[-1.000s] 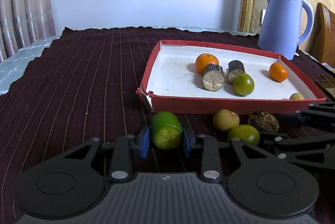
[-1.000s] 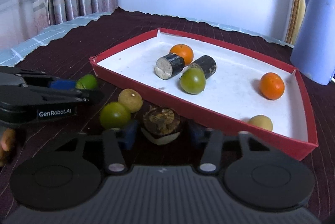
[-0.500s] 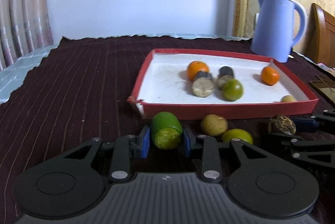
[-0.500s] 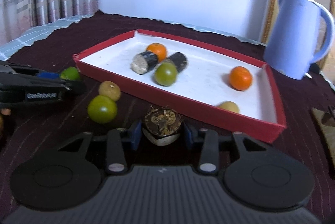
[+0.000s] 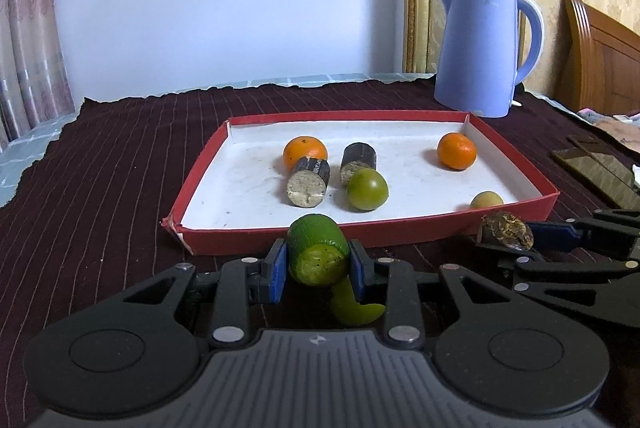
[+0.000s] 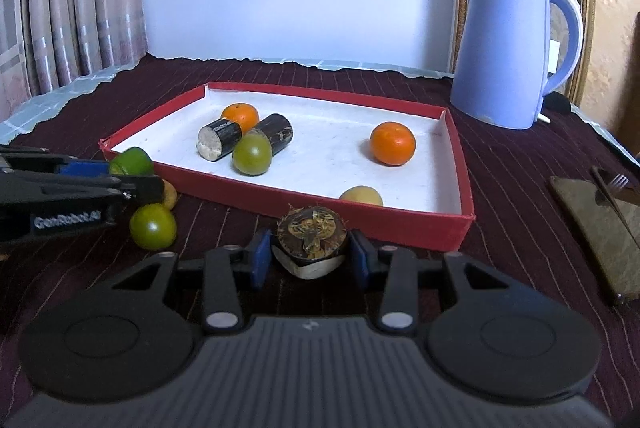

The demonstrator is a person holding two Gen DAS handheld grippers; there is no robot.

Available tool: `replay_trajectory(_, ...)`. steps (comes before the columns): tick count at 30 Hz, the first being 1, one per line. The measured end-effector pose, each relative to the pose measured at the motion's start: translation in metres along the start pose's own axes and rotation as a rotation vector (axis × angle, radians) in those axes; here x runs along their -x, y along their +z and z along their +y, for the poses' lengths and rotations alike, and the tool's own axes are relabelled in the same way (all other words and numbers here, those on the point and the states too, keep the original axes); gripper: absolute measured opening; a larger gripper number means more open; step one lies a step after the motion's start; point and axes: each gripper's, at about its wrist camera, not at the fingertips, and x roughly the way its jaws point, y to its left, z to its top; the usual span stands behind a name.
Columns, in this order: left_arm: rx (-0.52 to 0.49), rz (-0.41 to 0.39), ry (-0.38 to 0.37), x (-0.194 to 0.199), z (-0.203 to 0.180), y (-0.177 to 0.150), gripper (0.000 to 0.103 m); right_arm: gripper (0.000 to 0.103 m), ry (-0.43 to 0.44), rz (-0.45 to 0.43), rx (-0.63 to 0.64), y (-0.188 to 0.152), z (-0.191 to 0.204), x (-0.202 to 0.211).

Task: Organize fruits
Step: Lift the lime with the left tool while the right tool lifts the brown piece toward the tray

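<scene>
My left gripper (image 5: 318, 264) is shut on a green cucumber piece (image 5: 318, 254) and holds it above the cloth, just short of the red tray's near rim (image 5: 400, 228). My right gripper (image 6: 310, 256) is shut on a brown mangosteen half (image 6: 312, 234), lifted in front of the tray (image 6: 280, 190). In the tray lie two oranges (image 5: 305, 152) (image 5: 456, 150), two dark sugarcane pieces (image 5: 307, 181), a green citrus (image 5: 367, 189) and a small yellow fruit (image 5: 486, 199). A green citrus (image 6: 153, 226) and a yellow fruit (image 6: 170, 194) lie on the cloth left of the right gripper.
A blue kettle (image 5: 486, 50) stands behind the tray at the right. A dark flat board with a fork (image 6: 600, 216) lies at the right. A dark striped cloth (image 5: 100, 168) covers the table. Curtains hang at the left, a wooden chair at the far right.
Both grippers have risen with their fruit and moved closer to the tray. The cucumber piece and the mangosteen half are now off the cloth.
</scene>
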Motion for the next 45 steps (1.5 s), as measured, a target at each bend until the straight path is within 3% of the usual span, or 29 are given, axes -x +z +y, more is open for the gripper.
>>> replay_trajectory(45,-0.032,0.014,0.061,-0.022,-0.009,0.039,0.031,0.039,-0.053,-0.061,-0.012,0.037,-0.01,-0.01)
